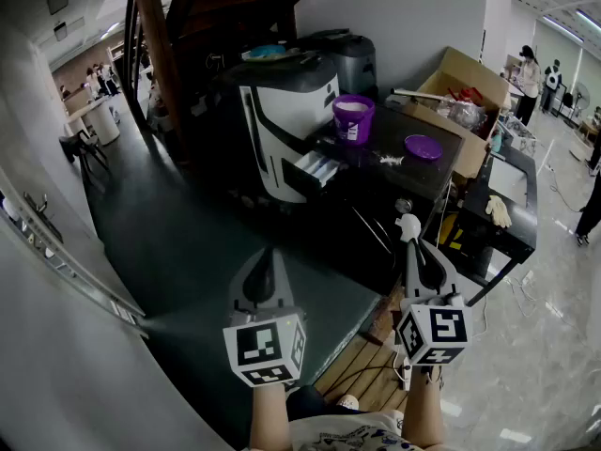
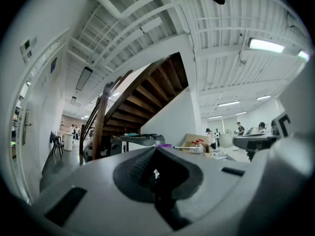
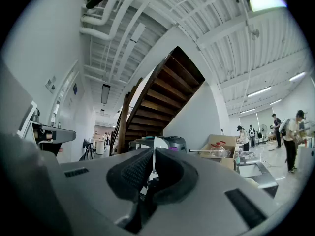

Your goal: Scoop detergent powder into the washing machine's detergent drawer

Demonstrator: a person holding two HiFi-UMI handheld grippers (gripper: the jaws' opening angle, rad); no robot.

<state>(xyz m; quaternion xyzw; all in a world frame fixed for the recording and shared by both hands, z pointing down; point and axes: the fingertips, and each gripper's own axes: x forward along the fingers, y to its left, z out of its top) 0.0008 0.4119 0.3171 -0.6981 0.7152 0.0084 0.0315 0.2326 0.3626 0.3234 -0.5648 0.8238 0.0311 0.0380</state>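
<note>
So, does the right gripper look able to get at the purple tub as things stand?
Probably yes, after moving forward: the right gripper, holding a white scoop, is well short of the purple tub, but the tub is open and nothing blocks the way.

The white scoop (image 3: 158, 144) pinched in the right gripper's (image 3: 153, 155) fingers showed only as a thin edge, the rest buried between them. The detergent drawer (image 1: 315, 168) stood open on the washing machine (image 1: 282, 120), too small to tell its contents. The left gripper's (image 2: 155, 150) own body hid all but the rim of the purple tub (image 2: 165, 145). Distant people were blurred.
</note>
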